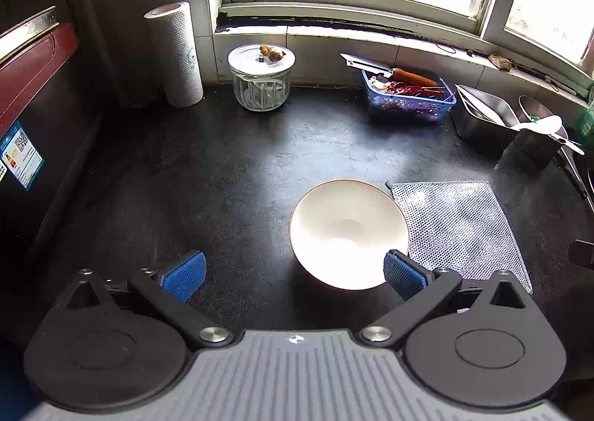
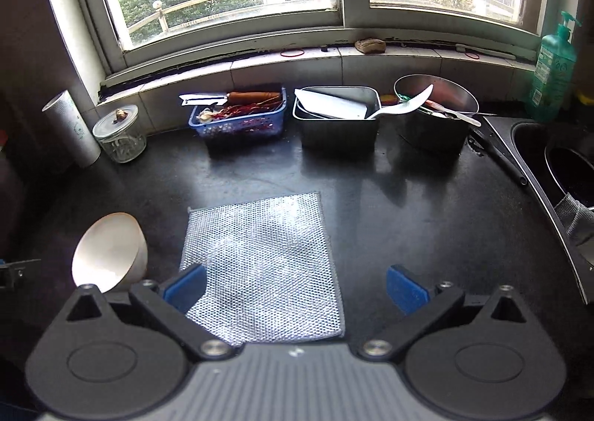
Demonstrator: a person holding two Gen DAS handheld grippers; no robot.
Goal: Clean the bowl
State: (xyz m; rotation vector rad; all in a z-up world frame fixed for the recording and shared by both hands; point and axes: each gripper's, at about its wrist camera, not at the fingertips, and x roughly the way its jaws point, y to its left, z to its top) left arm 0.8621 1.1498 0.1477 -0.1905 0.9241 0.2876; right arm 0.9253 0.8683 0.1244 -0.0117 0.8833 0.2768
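Overhead, two wrist cameras look down on a dark kitchen counter (image 1: 222,168) below a curved window. From the left wrist camera, the left gripper (image 1: 293,274) has its jaws spread wide and holds nothing. Its blue-padded fingers (image 1: 185,274) hang just above the counter. A white bowl (image 1: 349,233) sits upright on the counter, slightly right of centre, and the right-hand blue pad overlaps the bowl's near right rim in the view; whether they touch cannot be told. Just beside the bowl, on its right, a silvery mesh cloth (image 1: 460,226) lies flat. Farther back near the wall stand a paper towel roll (image 1: 178,53), a lidded glass jar (image 1: 261,77) with a small brown lump resting on its lid, a blue plastic basket (image 1: 408,96) with a cleaver lying across it, and a square metal tray (image 1: 482,116). From the right wrist camera, the right gripper (image 2: 295,289) is likewise wide open and empty, poised over the near part of the cloth, with its left pad overlapping the cloth's left edge. Seen from this side, the bowl lies at the far left of the cloth. A green soap bottle (image 2: 553,68) stands at the right end of the counter, beside a sink (image 2: 557,161).
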